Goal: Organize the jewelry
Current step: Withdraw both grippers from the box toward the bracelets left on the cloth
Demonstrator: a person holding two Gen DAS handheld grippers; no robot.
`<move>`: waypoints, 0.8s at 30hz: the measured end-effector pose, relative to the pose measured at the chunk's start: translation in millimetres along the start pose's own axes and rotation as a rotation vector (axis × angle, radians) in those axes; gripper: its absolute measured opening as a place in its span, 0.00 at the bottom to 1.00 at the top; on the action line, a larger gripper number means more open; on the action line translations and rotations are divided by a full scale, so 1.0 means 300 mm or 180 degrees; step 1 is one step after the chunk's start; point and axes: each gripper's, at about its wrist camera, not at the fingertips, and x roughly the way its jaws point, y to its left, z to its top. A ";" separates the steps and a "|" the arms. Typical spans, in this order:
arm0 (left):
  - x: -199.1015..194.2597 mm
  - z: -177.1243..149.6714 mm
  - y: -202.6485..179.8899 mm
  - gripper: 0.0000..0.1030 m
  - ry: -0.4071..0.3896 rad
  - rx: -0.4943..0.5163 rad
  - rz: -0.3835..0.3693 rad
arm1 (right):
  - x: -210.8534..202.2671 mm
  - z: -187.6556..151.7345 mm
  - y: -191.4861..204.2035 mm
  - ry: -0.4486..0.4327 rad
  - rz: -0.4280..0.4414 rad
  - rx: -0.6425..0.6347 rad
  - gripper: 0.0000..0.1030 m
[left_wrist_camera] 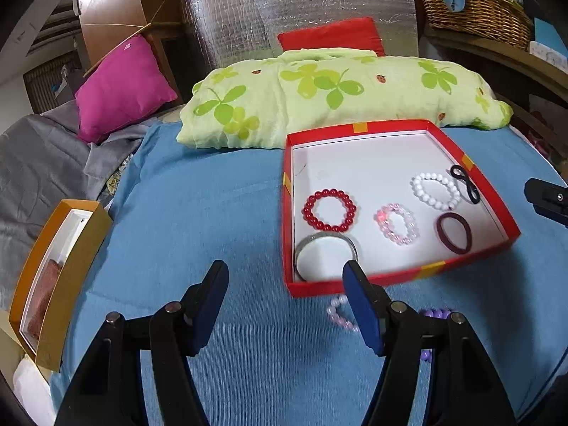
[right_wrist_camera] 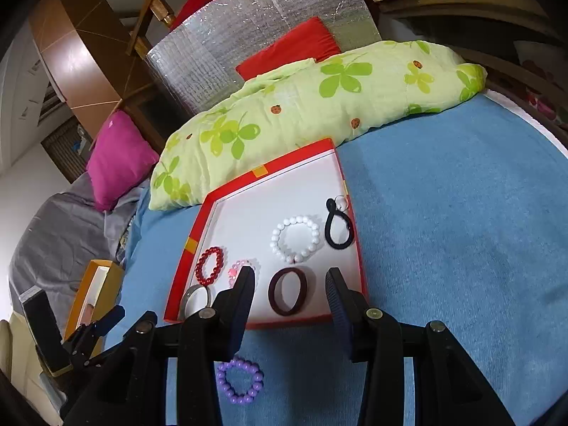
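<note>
A red box [left_wrist_camera: 358, 127] [right_wrist_camera: 296, 158] with a white floor lies on the blue bedspread. In it are a red bead bracelet [left_wrist_camera: 329, 214] [right_wrist_camera: 209, 265], a pink bead bracelet [left_wrist_camera: 397, 224], a white bead bracelet [left_wrist_camera: 435, 191] [right_wrist_camera: 296, 239], a silver bangle [left_wrist_camera: 325, 254], a maroon hair band [left_wrist_camera: 454, 232] [right_wrist_camera: 287, 291] and a black hair tie [left_wrist_camera: 465, 183] [right_wrist_camera: 339, 229]. A light pink bracelet [left_wrist_camera: 341, 314] and a purple bead bracelet [left_wrist_camera: 435, 314] [right_wrist_camera: 240, 380] lie outside, in front of the box. My left gripper [left_wrist_camera: 285, 275] is open and empty above the bedspread. My right gripper [right_wrist_camera: 290, 278] is open and empty over the box's near edge.
A green leaf-print pillow [left_wrist_camera: 319, 96] [right_wrist_camera: 319, 99] lies behind the box. A magenta cushion [left_wrist_camera: 122, 88] and grey blanket [left_wrist_camera: 39, 163] are at the left. An orange box [left_wrist_camera: 56, 277] [right_wrist_camera: 94, 294] sits at the bed's left edge. A wicker basket [left_wrist_camera: 472, 3] stands at upper right.
</note>
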 end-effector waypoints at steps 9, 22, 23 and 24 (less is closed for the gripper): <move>-0.045 -0.035 0.027 0.66 -0.0032 -0.0053 -0.0022 | -0.048 -0.088 0.019 0.0080 -0.0009 -0.0099 0.43; -0.054 -0.059 0.063 0.66 -0.0016 -0.0028 0.0014 | 0.000 -0.179 0.083 0.0343 0.0002 -0.0240 0.43; -0.055 -0.061 0.066 0.66 -0.0016 -0.0020 0.0017 | 0.005 -0.181 0.087 0.0358 0.0011 -0.0249 0.43; -0.055 -0.062 0.068 0.66 -0.0016 -0.0012 0.0022 | 0.013 -0.184 0.095 0.0382 0.0024 -0.0266 0.43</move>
